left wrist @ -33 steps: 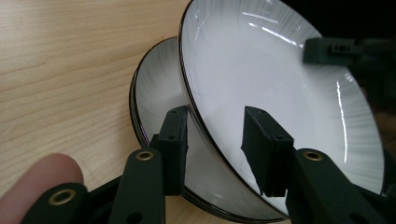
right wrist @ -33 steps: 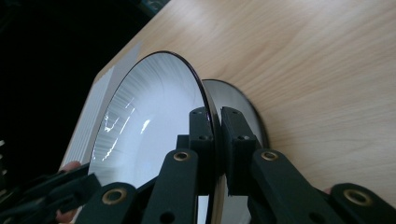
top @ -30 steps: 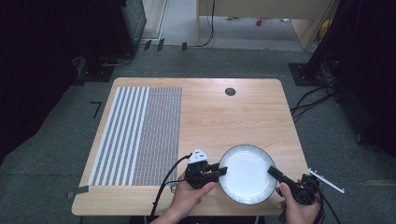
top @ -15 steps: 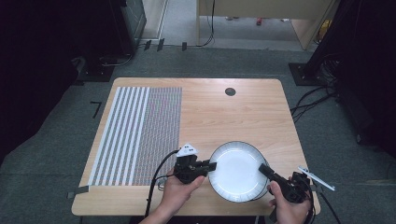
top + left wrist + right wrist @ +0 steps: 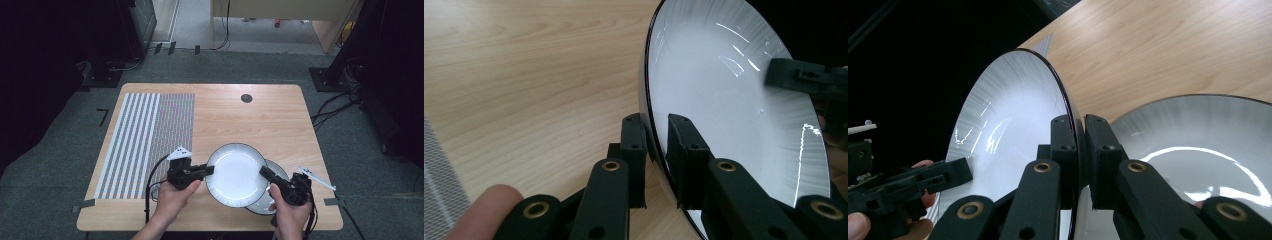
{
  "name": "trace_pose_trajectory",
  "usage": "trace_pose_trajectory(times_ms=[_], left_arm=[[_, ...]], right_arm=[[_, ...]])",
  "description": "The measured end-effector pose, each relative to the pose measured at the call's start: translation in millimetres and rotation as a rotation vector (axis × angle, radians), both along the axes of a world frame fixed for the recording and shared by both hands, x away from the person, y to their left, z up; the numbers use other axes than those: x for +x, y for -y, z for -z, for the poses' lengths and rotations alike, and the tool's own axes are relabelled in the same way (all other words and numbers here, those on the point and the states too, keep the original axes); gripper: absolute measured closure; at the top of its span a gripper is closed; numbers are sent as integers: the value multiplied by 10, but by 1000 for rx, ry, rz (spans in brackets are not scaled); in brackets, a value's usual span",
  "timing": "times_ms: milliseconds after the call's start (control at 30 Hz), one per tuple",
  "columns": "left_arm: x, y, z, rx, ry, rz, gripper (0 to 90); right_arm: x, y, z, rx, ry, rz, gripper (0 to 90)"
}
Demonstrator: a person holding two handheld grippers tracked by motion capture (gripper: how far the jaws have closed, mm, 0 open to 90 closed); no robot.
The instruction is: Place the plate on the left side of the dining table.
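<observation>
A round white ceramic plate with a dark rim [image 5: 236,174] is clamped at opposite edges by the left hand-held gripper [image 5: 209,170] and the right hand-held gripper [image 5: 264,173], lifted off a second matching plate [image 5: 272,200] left on the wooden worktop [image 5: 260,120]. Separation is done; placement remains.

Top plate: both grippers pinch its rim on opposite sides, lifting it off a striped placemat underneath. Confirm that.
Not quite. The left gripper and right gripper do pinch the top plate, but beneath it lies a second plate, as the high view shows. The striped placemat lies apart, further left.
</observation>
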State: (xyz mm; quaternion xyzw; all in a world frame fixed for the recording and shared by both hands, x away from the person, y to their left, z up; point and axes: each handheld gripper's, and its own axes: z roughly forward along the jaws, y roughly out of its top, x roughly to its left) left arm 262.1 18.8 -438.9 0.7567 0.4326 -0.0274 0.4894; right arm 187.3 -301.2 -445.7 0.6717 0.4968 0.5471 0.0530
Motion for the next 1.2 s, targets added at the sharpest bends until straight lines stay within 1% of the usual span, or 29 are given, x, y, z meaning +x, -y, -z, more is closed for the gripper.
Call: trace_pose_trajectory(times_ms=[67,133,200,233,267,300,367,400,433,500,533,567,600,667,700,733,767,800,833,867,900,933,967,1000,1033,1067,1100,1133,1200], left_arm=[[42,-101,-24,-6,-2,-17,794],[55,-135,-32,-7,-1,-23,795],[79,-197,-51,-4,6,-33,795],[91,-228,-61,-3,5,-37,795],[110,-267,-71,0,7,-41,794],[126,-300,-80,1,5,-46,794],[161,-372,-96,-1,3,-58,795],[178,-412,-105,-1,2,-64,797],[205,-480,-121,-3,-1,-78,798],[231,-559,-144,8,4,-85,797],[231,-559,-144,8,4,-85,796],[252,-637,-161,11,4,-96,796],[252,-637,-161,11,4,-96,796],[276,-709,-169,10,-1,-109,795],[300,-782,-175,10,-6,-116,796],[300,-782,-175,10,-6,-116,796],[326,-851,-180,10,-13,-122,796],[326,-851,-180,10,-13,-122,796],[352,-933,-183,12,-22,-125,796],[352,-933,-183,12,-22,-125,796],[371,-996,-182,10,-27,-138,796],[371,-996,-182,10,-27,-138,796],[395,-1081,-182,2,-36,-154,798],[395,-1081,-182,2,-36,-154,799],[406,-1126,-183,0,-37,-161,799],[415,-1166,-187,-2,-39,-171,799],[425,-1220,-195,1,-39,-180,799],[431,-1252,-200,3,-40,-185,799],[445,-1339,-211,7,-42,-197,798]], right_arm=[[82,-117,-27,3,1,-8,839],[126,-175,-37,6,3,-12,839],[176,-235,-47,11,4,-19,839],[176,-235,-47,11,4,-19,839],[235,-303,-55,12,10,-23,839],[235,-303,-55,12,10,-23,839],[281,-361,-63,20,5,-23,838],[340,-444,-73,23,4,-28,838],[367,-484,-80,29,2,-31,838],[418,-551,-85,27,2,-38,838],[445,-592,-91,31,-3,-41,839],[473,-629,-94,31,-2,-44,839],[498,-667,-98,32,-2,-48,838],[546,-739,-105,34,-5,-53,838],[569,-775,-107,38,-5,-56,838],[590,-808,-109,40,-7,-59,837],[609,-841,-110,42,-7,-63,837],[629,-873,-110,44,-10,-66,837],[650,-905,-107,47,-12,-68,836],[677,-945,-103,53,-17,-70,836],[694,-974,-102,57,-19,-72,836],[718,-1013,-103,54,-20,-73,836],[741,-1055,-105,55,-20,-75,835],[765,-1099,-111,57,-23,-78,835],[765,-1099,-111,57,-23,-78,835],[792,-1140,-112,53,-20,-83,835],[850,-1240,-122,53,-23,-94,836],[850,-1240,-122,53,-23,-94,836],[925,-1357,-129,57,-32,-108,836]])
